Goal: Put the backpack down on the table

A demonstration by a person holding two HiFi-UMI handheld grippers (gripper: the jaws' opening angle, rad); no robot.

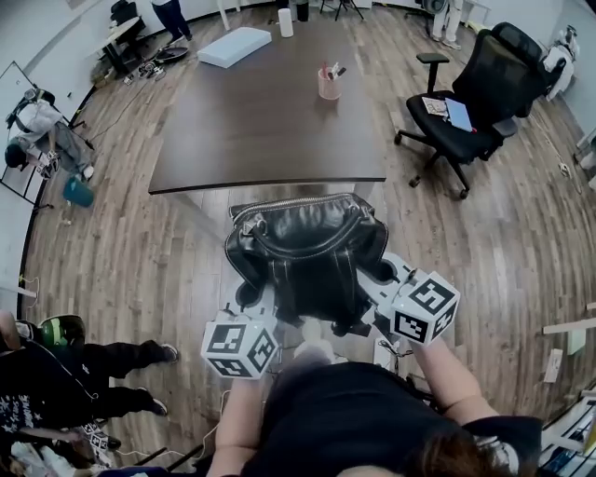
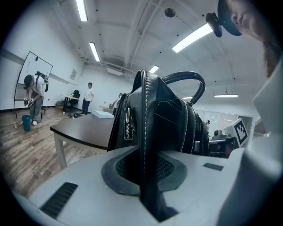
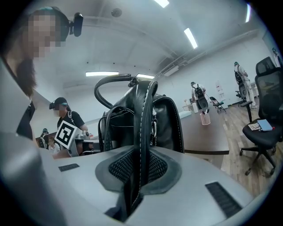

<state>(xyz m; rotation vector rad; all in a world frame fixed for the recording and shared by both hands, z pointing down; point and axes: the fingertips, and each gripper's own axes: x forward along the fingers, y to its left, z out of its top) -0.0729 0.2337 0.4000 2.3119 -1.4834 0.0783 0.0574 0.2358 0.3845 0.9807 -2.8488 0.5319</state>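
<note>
A black leather backpack (image 1: pixel 307 252) with a top handle hangs in the air just short of the near edge of the dark table (image 1: pixel 270 121). My left gripper (image 1: pixel 265 303) grips its left side and my right gripper (image 1: pixel 372 279) its right side. In the left gripper view the left gripper (image 2: pixel 148 176) is shut on a white-stitched black strap of the backpack (image 2: pixel 163 114), and the table (image 2: pixel 84 128) lies beyond. In the right gripper view the right gripper (image 3: pixel 137 172) pinches a similar strap of the backpack (image 3: pixel 137 123).
On the table stand a pink cup (image 1: pixel 329 84) with pens, a white box (image 1: pixel 235 47) and a white cylinder (image 1: pixel 286 22) at the far end. A black office chair (image 1: pixel 475 93) sits to the right. People stand at the left and a person (image 1: pixel 56 373) sits at lower left.
</note>
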